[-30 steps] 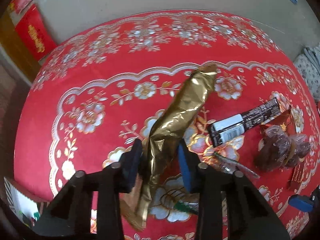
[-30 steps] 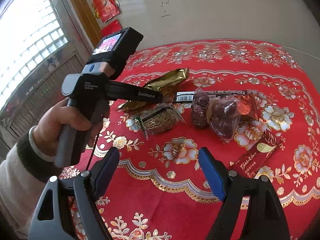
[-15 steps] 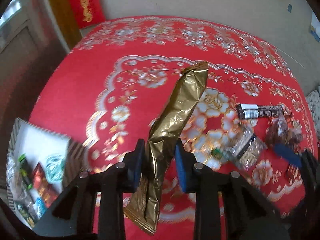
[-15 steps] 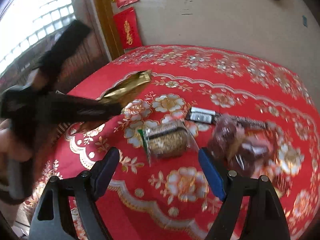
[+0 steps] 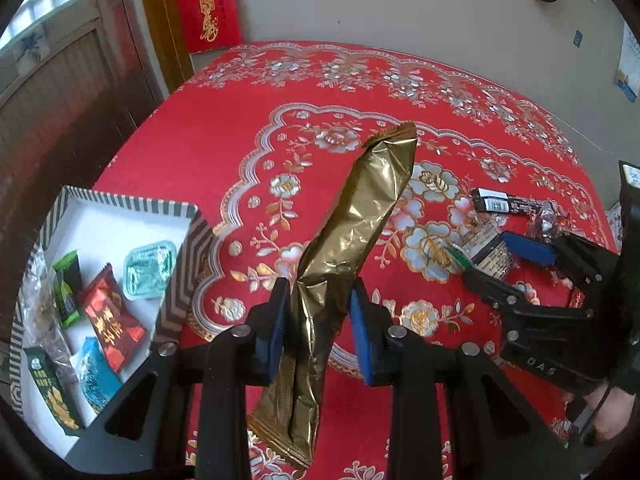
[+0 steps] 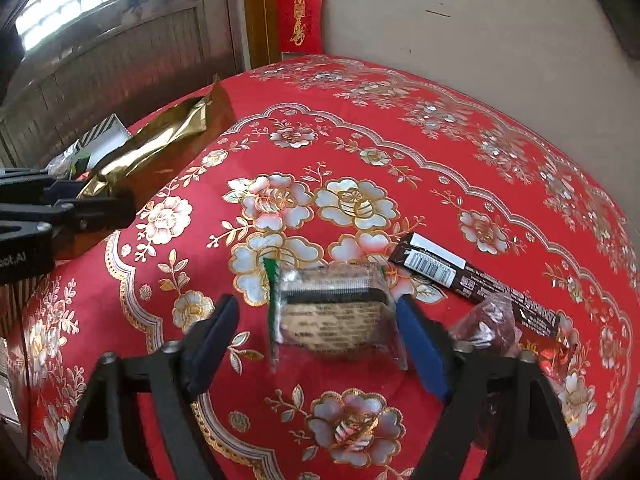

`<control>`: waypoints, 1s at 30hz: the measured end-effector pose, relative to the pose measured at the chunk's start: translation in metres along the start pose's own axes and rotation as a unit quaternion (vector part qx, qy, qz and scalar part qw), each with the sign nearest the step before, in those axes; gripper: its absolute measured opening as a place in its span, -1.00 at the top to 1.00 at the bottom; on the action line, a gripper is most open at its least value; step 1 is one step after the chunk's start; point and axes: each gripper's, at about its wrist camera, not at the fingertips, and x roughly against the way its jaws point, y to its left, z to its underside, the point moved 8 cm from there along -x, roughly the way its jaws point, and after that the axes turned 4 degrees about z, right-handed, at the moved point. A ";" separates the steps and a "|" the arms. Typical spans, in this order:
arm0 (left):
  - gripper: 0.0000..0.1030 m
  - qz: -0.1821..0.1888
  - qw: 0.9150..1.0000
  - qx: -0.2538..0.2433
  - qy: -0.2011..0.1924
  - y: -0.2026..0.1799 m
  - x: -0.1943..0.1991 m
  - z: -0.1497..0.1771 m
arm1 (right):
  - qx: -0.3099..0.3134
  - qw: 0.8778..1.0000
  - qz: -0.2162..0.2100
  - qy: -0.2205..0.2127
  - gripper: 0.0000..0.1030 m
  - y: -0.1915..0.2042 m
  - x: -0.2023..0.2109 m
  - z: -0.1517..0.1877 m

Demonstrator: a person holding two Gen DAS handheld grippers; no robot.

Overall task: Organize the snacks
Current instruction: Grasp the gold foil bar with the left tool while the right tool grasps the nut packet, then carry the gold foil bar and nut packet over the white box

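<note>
Since a second ago my left gripper (image 5: 320,320) has carried the long crinkled gold foil snack packet (image 5: 352,248) across the table, so the striped-rim cardboard box (image 5: 120,204) with its white floor now shows at the left of the left wrist view. The blue pads stay clamped on the packet's lower part, creasing the foil; its crimped bottom seal hangs below the jaws and the top stands up, leaning right, clear of the red velvety tablecloth (image 5: 224,128) with its gold and silver flower embroidery.

In the box lie small pillow packs: a red foil one (image 5: 110,316), a pale teal sealed cup (image 5: 149,270), a blue one (image 5: 96,376) and green ones.

My right gripper (image 6: 316,344) has come down over the clear plastic-wrapped brown block snack (image 6: 334,316), where earlier that snack lay well ahead of it. Its jaws have just been closing and stand half open with the block between them; the right pad is at the wrapper's edge, the left pad is apart from it, so I see no grip. Just to the right on the cloth lie a slim dark brown bar with a white barcode label (image 6: 468,276) and a crumpled clear bag of dark reddish lumps (image 6: 492,320).
</note>
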 end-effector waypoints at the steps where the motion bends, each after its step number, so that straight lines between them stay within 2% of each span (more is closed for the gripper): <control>1: 0.39 0.000 1.000 -0.001 0.002 -0.001 -0.001 0.003 | -0.009 1.000 -0.008 -0.002 -0.06 -0.001 0.002 0.002; 5: 0.39 -0.008 1.000 -0.007 -0.001 -0.002 0.000 0.011 | -0.016 1.000 -0.004 -0.015 0.02 0.004 0.014 0.012; 15: 0.39 -0.014 1.000 -0.020 -0.011 -0.011 0.007 0.029 | -0.061 0.997 0.005 -0.052 0.02 0.021 0.061 0.035; 20: 0.39 -0.017 0.999 -0.030 -0.023 -0.013 0.018 0.036 | -0.075 0.993 0.034 -0.082 0.02 0.029 0.094 0.042; 23: 0.39 -0.017 0.999 -0.028 -0.032 -0.007 0.028 0.040 | -0.093 0.991 0.017 -0.098 0.02 0.037 0.107 0.041; 30: 0.39 -0.027 0.998 -0.019 -0.051 0.017 0.055 0.048 | -0.092 0.989 0.001 -0.115 0.02 0.064 0.117 0.032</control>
